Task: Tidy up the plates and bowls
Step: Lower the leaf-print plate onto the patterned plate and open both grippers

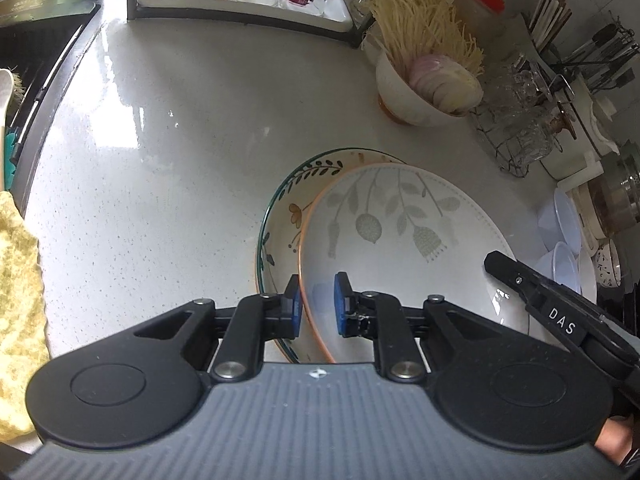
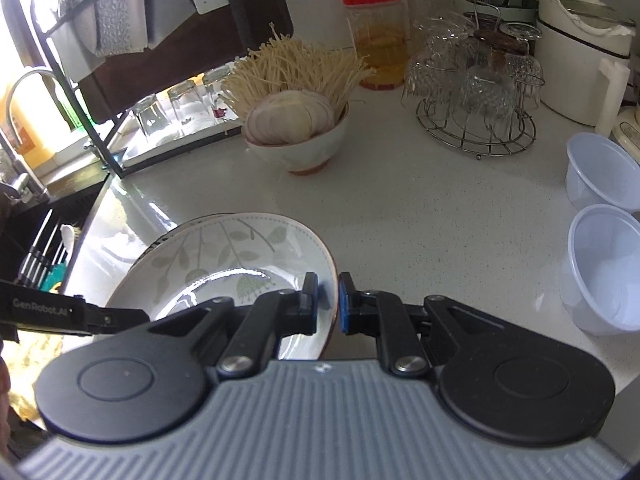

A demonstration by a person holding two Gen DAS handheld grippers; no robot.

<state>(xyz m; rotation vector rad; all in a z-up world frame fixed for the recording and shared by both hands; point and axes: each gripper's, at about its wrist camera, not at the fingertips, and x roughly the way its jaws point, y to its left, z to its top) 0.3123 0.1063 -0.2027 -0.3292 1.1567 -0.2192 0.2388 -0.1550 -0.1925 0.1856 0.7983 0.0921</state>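
Note:
A white plate with grey leaves and an orange rim sits over a green-rimmed flower plate, shifted right of it. Whether the two touch I cannot tell. My left gripper is shut on the leaf plate's near left rim, one blue pad outside and one inside. My right gripper is shut on the same plate's right rim. One of the right gripper's fingers shows over the plate's right edge in the left wrist view. Only a dark sliver of the lower plate shows in the right wrist view.
A bowl of enoki mushrooms and onion slices stands behind the plates. A wire rack of glasses, a red-lidded jar and two plastic bowls are on the right. The sink and a yellow cloth are on the left.

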